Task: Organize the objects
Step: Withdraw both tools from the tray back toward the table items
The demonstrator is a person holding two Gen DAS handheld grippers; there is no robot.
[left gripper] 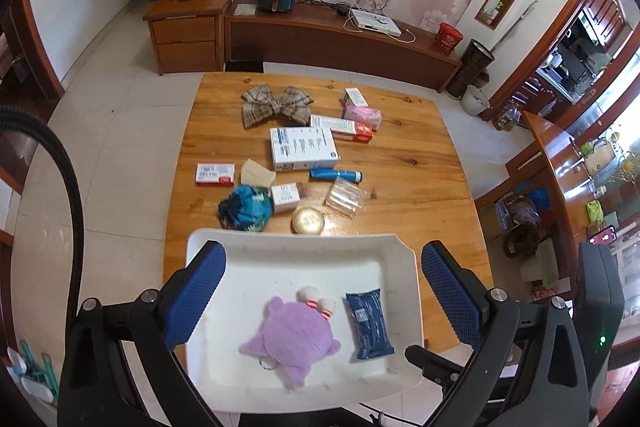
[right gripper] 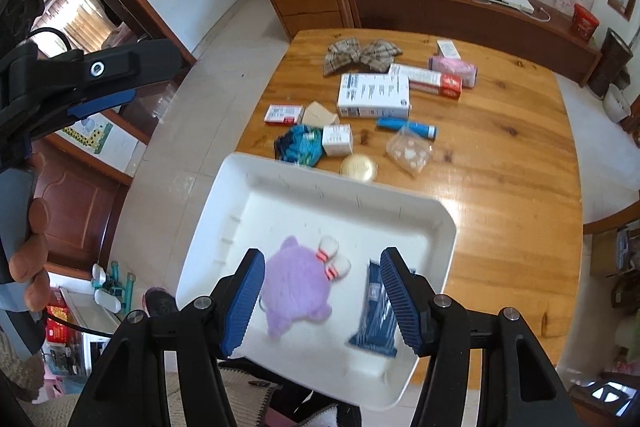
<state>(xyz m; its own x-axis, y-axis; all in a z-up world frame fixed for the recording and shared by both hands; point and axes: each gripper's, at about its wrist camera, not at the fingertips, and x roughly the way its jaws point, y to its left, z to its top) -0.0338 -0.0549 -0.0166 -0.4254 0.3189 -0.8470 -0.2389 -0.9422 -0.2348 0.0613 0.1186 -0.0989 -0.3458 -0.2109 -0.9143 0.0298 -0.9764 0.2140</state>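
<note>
Two things lay in the white tray at the near edge of the wooden counter: a purple plush toy with two small white feet banded in pink, and just to its right, apart from it, a dark blue packet. Left gripper hung above the tray with its jaws wide apart and nothing between them, the blue pads framing both items. Right gripper also stood over the tray, jaws apart and empty, the plush showing between its pads and the packet partly behind the right one. Beyond the tray's far rim the counter carried the unsorted things: a gold round tin touching the rim, a blue patterned cloth bundle, a small white box, a clear plastic packet, a blue tube, a tan card, a red and white box, a large white box, a long red and white carton, a pink packet and a plaid bow farthest back. In the right wrist view a person's fingers gripped the left handle at the left edge
</note>
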